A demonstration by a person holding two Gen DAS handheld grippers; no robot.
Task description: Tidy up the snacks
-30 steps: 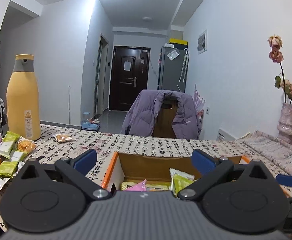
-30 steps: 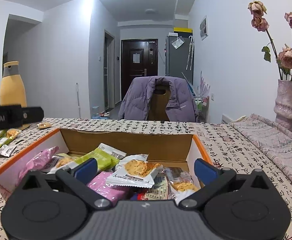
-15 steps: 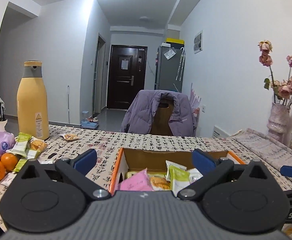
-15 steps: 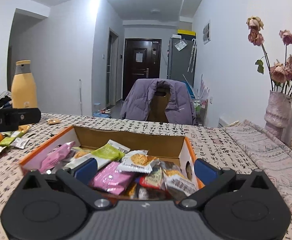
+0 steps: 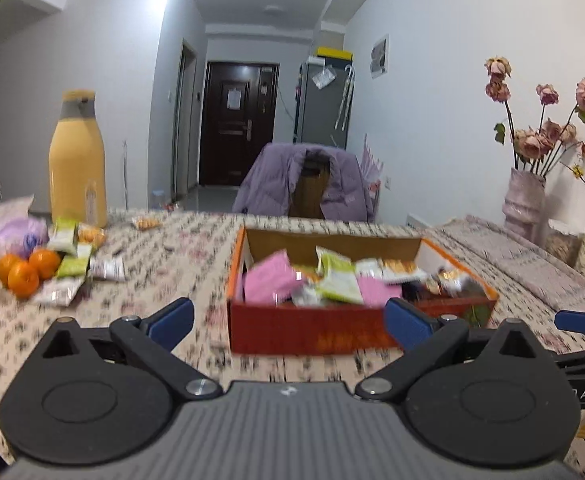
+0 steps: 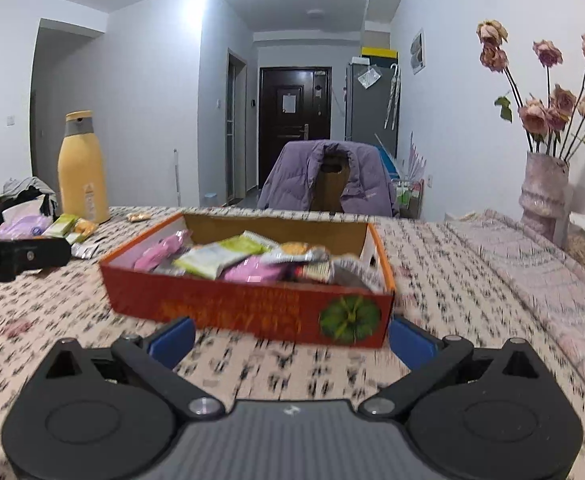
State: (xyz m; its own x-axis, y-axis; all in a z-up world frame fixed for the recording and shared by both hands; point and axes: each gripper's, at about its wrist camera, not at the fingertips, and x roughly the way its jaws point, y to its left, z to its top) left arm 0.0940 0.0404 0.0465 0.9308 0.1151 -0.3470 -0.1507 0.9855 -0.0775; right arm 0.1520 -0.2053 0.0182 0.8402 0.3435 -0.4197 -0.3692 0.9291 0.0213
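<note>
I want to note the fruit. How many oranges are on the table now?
3 oranges, clustered at the table's left edge in the left wrist view, beside the loose snack packets. More may be hidden beyond the frame edge.

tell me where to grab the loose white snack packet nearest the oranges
Probably the left gripper, coming from above: the white snack packet lies flat on the tablecloth beside the oranges. Pinch its right edge, away from the fruit.

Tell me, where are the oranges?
The oranges sit on the table's far left in the left wrist view, beside loose snack packets and in front of the yellow bottle, well left of the snack box.
</note>
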